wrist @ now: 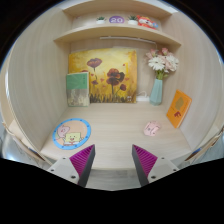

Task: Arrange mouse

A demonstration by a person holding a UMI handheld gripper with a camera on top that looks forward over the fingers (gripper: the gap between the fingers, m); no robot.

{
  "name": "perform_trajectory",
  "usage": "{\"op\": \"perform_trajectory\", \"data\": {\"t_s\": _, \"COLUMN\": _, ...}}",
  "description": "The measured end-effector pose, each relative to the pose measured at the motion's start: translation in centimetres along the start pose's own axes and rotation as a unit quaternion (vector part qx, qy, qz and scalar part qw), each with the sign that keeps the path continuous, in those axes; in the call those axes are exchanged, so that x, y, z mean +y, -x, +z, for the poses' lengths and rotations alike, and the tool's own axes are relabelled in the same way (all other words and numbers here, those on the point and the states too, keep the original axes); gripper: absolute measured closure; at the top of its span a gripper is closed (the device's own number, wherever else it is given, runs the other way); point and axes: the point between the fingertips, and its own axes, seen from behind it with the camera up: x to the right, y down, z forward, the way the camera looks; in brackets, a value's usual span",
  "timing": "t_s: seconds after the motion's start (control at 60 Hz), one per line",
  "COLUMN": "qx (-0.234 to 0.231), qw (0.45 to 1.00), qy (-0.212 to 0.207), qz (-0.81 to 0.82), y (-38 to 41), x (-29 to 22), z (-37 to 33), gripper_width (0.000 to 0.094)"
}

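Spread wide and holding nothing, hand-held gripper (115,163) hovers above the desk (115,135).

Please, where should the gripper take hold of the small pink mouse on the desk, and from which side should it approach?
Probably across the narrow sides of the pink mouse, coming from above and in front. It lies flat on the desk, beyond the open gripper, with free space around it. Its exact orientation is too small to tell.

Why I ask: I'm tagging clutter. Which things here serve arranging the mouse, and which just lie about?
Job: small pink mouse, probably; round cartoon mat; hand-held gripper, open, nothing between its fingers.
Lying about: flower painting; vase of flowers; orange card; green book.
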Motion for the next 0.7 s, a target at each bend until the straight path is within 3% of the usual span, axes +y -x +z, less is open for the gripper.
{"op": "perform_trajectory", "data": {"t_s": 0.2, "qx": 0.031, "qw": 0.998, "qy": 0.058, "qz": 0.017, "y": -6.2, "x": 5.6, "z": 2.7, "gripper_width": 0.0206}}
{"op": "perform_trajectory", "data": {"t_s": 0.417, "qx": 0.061, "qw": 0.992, "qy": 0.1, "qz": 0.037, "y": -14.3, "x": 8.5, "z": 7.0, "gripper_width": 0.0217}}
{"op": "perform_trajectory", "data": {"t_s": 0.7, "qx": 0.056, "qw": 0.99, "qy": 0.127, "qz": 0.034, "y": -18.6, "x": 5.3, "z": 15.8, "gripper_width": 0.0214}}
